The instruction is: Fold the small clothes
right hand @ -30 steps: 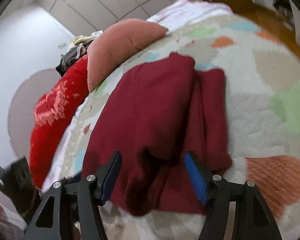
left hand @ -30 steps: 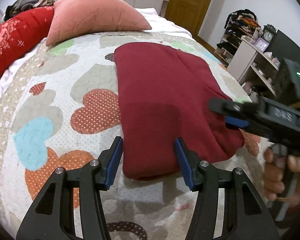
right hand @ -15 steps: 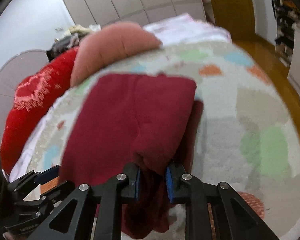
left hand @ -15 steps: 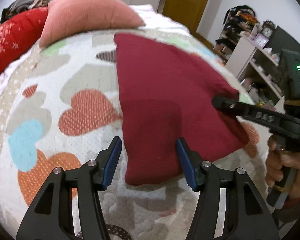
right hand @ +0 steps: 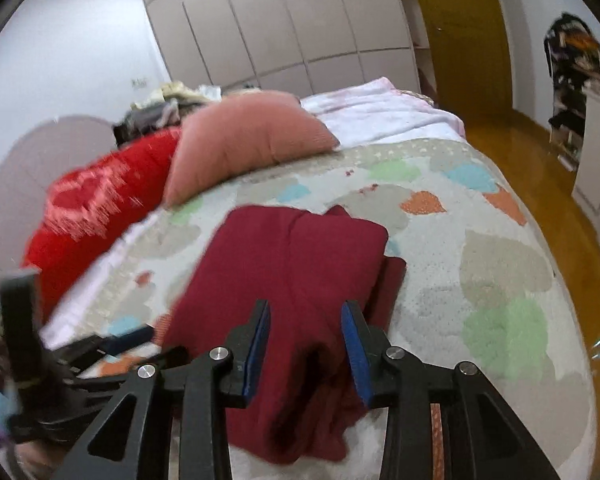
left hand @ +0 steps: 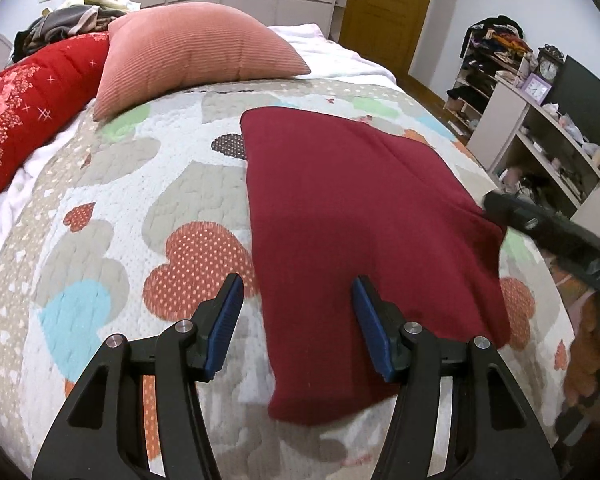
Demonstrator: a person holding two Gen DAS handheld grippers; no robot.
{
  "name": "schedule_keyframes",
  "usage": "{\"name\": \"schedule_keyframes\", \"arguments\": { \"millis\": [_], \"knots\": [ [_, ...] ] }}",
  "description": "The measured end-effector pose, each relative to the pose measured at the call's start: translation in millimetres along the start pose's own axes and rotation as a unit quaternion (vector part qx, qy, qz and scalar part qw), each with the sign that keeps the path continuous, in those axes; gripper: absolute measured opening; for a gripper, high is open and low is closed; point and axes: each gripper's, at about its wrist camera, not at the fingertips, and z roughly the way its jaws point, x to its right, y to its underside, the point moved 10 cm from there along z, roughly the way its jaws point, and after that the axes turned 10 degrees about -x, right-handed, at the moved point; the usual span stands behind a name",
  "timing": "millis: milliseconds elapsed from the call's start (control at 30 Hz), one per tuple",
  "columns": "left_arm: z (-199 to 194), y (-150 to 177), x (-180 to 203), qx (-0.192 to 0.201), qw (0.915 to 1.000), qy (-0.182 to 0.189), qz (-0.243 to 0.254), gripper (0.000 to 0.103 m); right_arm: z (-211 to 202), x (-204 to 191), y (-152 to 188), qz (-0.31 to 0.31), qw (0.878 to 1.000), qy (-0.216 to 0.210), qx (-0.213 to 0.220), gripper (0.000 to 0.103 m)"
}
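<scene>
- Left gripper [left hand: 298, 322]: blue pads apart, hovering over the near left edge of the dark red garment [left hand: 360, 216], gripping nothing.
- Dark red garment: lying part-folded on the heart-patterned quilt [left hand: 112, 216], right side bunched in layers.
- Right gripper [right hand: 306, 346]: pads apart, straddling the bunched near-right fold.
- Step, by judgement: between folds; next, pinching both near corners and carrying them toward the far edge.

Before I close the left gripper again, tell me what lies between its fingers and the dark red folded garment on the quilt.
Nothing visible does. The left gripper is open above the near end of the dark red folded garment, with only the patchwork heart quilt beside it. The right gripper, also open, is at the garment's other side.
</scene>
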Motion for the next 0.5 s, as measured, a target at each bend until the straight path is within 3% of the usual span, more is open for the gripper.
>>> {"name": "schedule_keyframes", "arguments": {
  "millis": [200,267,400,500],
  "knots": [
    [17,-6,-2,-0.009,0.9999,0.010,-0.009,0.069,60,20,8,-0.018,0.997,0.044,-0.053,0.035],
    [20,-5,-3,-0.012,0.9997,0.013,-0.014,0.071,70,27,8,0.000,0.998,0.026,-0.053,0.036],
    [19,-5,-3,-0.009,0.9998,0.009,-0.013,0.072,58,31,9,0.027,0.998,0.008,-0.055,0.037],
    [18,-4,-4,-0.009,0.9998,0.008,-0.017,0.072,34,19,10,0.012,0.999,0.013,-0.041,0.037]
  ]
}}
